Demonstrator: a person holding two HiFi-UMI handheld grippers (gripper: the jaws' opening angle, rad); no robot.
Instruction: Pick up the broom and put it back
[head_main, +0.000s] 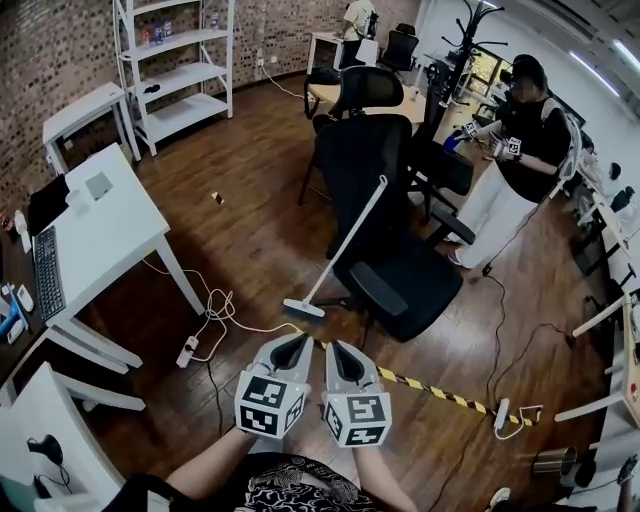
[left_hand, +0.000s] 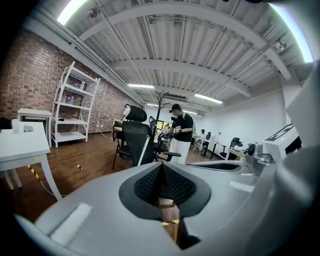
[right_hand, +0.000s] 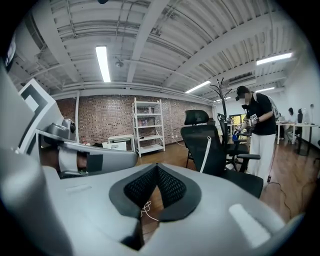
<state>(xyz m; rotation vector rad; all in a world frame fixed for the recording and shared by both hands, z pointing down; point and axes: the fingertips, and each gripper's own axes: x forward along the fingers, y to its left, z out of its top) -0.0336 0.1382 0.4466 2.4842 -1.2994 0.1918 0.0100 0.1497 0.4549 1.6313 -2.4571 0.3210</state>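
A broom with a white handle (head_main: 348, 240) leans against the back of a black office chair (head_main: 385, 215), and its flat head (head_main: 303, 307) rests on the wooden floor. My left gripper (head_main: 290, 346) and right gripper (head_main: 338, 350) are side by side, low in the head view, a short way in front of the broom head. Both are shut and hold nothing. In the left gripper view the broom (left_hand: 145, 146) stands ahead against the chair, beyond the gripper's (left_hand: 162, 168) closed tips. In the right gripper view the broom handle (right_hand: 205, 154) is ahead to the right of the gripper (right_hand: 157, 168).
A white desk (head_main: 110, 235) with a keyboard stands at the left. White cables and a power strip (head_main: 187, 351) lie on the floor near it. A yellow-black tape strip (head_main: 435, 390) runs to the right. A person (head_main: 520, 150) stands behind the chair. A white shelf (head_main: 175, 70) lines the brick wall.
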